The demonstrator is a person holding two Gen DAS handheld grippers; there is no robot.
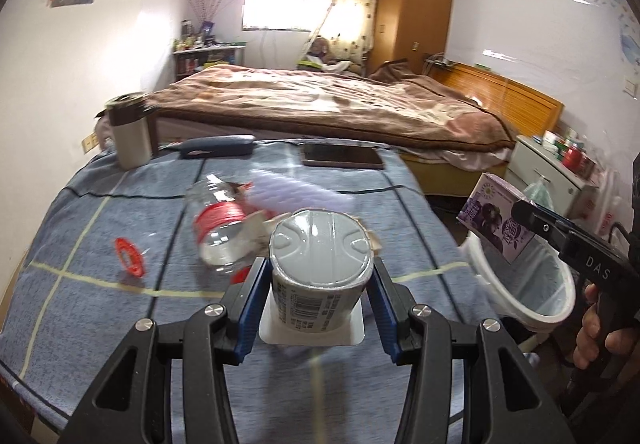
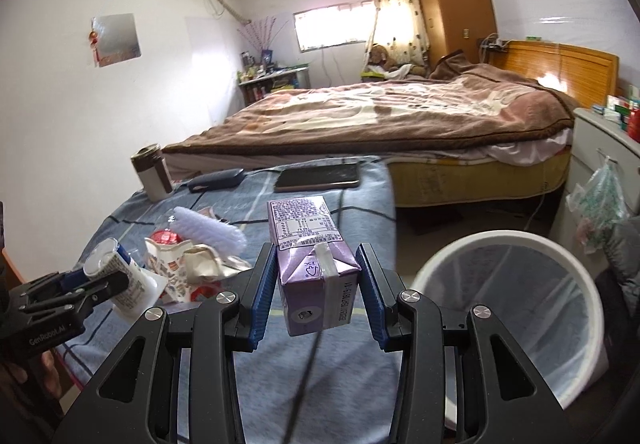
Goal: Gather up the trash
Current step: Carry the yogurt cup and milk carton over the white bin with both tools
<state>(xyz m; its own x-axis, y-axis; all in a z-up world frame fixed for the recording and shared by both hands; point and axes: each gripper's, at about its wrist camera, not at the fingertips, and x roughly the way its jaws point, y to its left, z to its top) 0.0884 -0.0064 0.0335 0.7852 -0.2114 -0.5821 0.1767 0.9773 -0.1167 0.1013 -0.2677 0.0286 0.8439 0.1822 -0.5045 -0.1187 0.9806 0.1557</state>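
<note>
Purple carton gripped by right fingers, yogurt cup gripped by left fingers, red ring only in left view

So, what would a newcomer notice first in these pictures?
Probably the two held items: the left gripper clamps a grey-lidded cup, and the right gripper a purple carton. Next, the white bin standing beside the table, to its right.

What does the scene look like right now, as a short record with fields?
left hand-held gripper: shut on yogurt cup
right hand-held gripper: shut on purple carton
bin: white, lined, on the floor right of the table
still on table: clear bottle, red ring, wrappers
not trash: phone, tumbler
</note>
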